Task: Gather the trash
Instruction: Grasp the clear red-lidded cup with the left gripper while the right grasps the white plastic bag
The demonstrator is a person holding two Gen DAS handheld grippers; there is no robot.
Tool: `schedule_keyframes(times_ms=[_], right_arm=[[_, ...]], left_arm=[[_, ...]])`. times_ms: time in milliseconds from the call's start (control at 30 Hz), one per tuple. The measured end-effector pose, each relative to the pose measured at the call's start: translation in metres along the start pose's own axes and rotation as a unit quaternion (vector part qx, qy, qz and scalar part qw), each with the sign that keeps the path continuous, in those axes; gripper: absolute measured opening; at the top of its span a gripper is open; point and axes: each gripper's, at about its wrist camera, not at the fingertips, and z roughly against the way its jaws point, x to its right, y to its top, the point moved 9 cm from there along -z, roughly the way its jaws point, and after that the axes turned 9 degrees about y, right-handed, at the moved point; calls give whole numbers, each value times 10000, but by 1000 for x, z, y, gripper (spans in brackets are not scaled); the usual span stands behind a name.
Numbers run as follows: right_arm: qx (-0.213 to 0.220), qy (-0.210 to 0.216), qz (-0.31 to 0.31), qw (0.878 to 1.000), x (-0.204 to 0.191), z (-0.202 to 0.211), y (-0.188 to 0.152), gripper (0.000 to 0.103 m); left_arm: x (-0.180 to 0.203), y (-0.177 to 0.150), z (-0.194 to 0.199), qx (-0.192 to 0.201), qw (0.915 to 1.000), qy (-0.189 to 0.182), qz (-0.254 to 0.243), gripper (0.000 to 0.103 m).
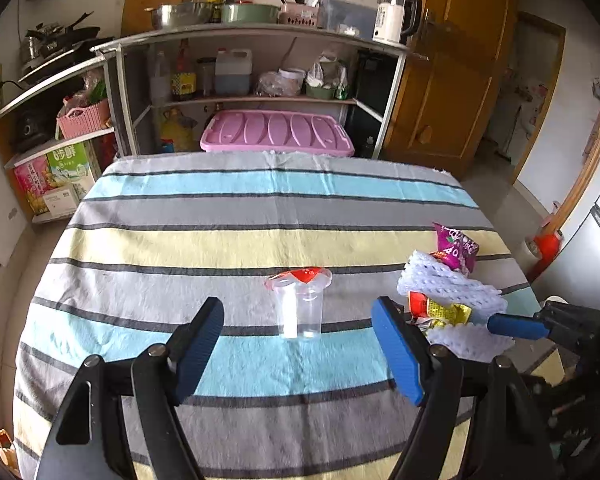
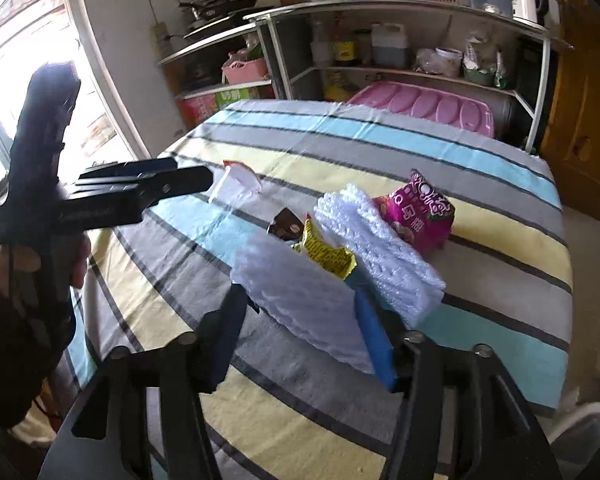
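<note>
A clear plastic cup with a red lid lies on its side on the striped tablecloth. My left gripper stands open around it, one blue finger on each side, not touching. To the right lies a heap of trash: a magenta snack bag, a white foam net, a yellow wrapper and a brown wrapper. My right gripper is open with a second foam net lying uncrushed between its fingers.
Behind the table stands a metal shelf crowded with bottles, bowls and a kettle. A pink lidded box sits just past the far edge. A wooden door is at the right. A hand holds the left gripper.
</note>
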Motion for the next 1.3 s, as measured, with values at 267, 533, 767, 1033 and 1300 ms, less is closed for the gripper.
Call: schedule_keyframes(times_ms=[267, 533, 767, 1033, 1300], right_arm=[[-189, -571, 540, 9967, -5, -4, -6, 58], [-272, -823, 600, 9944, -5, -2, -14, 58], [-85, -768, 227, 9968, 2, 5, -13, 37], [3, -623, 95, 9980, -1, 9, -16, 13], [173, -619, -42, 9979, -4, 20, -18, 12]], left_arm=[[6, -2, -20, -163, 9999, 5, 38, 78], [8, -7, -32, -287, 9995, -73, 100, 77], [6, -9, -39, -349, 9994, -41, 78, 59], [8, -13, -40, -398, 9992, -72, 31, 39], [5, -13, -40, -383, 9991, -154, 115, 36]])
